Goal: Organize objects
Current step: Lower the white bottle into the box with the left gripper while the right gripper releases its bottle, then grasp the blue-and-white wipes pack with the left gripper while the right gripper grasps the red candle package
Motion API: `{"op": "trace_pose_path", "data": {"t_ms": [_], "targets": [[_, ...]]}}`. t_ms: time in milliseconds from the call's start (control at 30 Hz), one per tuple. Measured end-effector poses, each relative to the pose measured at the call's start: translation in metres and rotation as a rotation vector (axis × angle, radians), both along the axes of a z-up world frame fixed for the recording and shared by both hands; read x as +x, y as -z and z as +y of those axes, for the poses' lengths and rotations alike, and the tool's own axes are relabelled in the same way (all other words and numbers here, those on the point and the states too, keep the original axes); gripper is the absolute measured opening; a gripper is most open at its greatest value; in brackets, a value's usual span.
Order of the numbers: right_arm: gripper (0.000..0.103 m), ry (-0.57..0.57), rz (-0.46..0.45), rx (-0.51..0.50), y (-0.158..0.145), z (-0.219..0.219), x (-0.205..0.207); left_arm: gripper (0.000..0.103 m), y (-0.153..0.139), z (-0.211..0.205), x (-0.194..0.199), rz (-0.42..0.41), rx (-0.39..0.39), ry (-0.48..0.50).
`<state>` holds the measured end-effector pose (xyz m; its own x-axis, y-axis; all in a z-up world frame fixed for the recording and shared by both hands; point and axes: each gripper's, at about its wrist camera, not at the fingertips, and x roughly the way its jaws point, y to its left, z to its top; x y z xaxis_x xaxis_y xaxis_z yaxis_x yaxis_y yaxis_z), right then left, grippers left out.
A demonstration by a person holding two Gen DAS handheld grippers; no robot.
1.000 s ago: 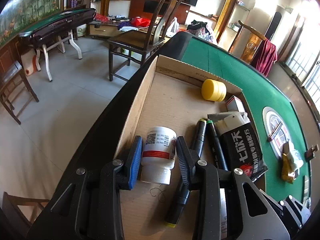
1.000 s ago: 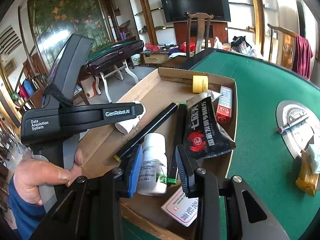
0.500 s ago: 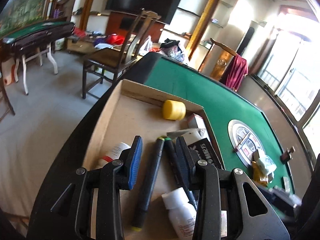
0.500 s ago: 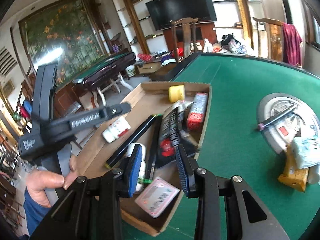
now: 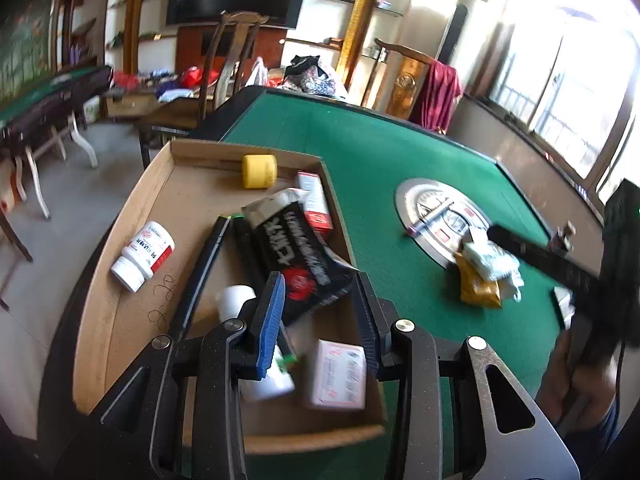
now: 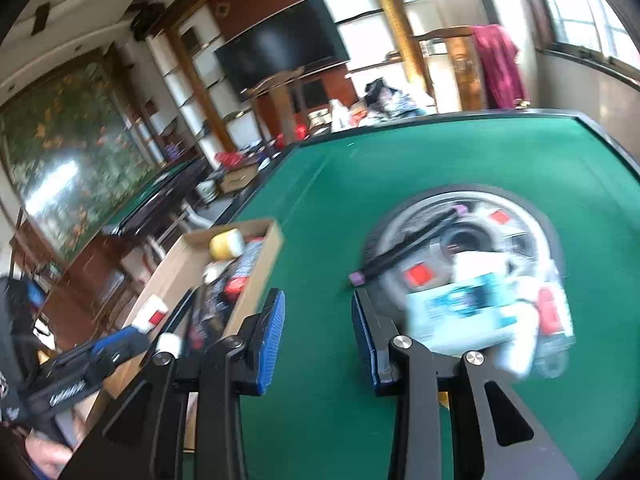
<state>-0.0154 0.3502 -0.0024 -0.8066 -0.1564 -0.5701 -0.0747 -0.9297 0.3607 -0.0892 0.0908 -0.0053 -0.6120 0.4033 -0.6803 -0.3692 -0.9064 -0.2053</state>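
Right wrist view shows the empty, wide-open right gripper [image 6: 318,334] now swung from the cardboard box [image 6: 262,280] toward the tissue pack [image 6: 464,308], likely next.

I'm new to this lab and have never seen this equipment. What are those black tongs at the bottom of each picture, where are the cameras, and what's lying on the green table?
There is no robot here. A person holds a two-finger gripper in each hand, and each carries a fisheye camera looking forward along its fingers. One picture comes from the left gripper, the other from the right gripper. Both are open and hold nothing.

The left view looks down into a cardboard box on the green table. In it lie a yellow jar, a white pill bottle with a red band, black markers, a black snack bag and small cartons.

The right view is blurred. It points at the table's round centre plate, where a purple-capped pen and a white packet lie.
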Motion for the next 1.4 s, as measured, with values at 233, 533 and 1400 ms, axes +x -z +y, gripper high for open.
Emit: {"op": "trace_pose_path", "data": {"t_ms": [233, 533, 1400], "targets": [[0.035, 0.136, 0.029, -0.005, -0.009, 0.065, 0.017, 0.036, -0.006, 0.039, 0.026, -0.015, -0.083, 0.042], [0.049, 0.250, 0.041, -0.016, -0.009, 0.125, 0.056, 0.036, -0.001, 0.072, 0.042, -0.085, -0.057, 0.114], [0.053, 0.269, 0.000, -0.228, 0.001, 0.165, 0.064, 0.056, 0.036, 0.280, -0.023, 0.097, -0.571, 0.835]]}}
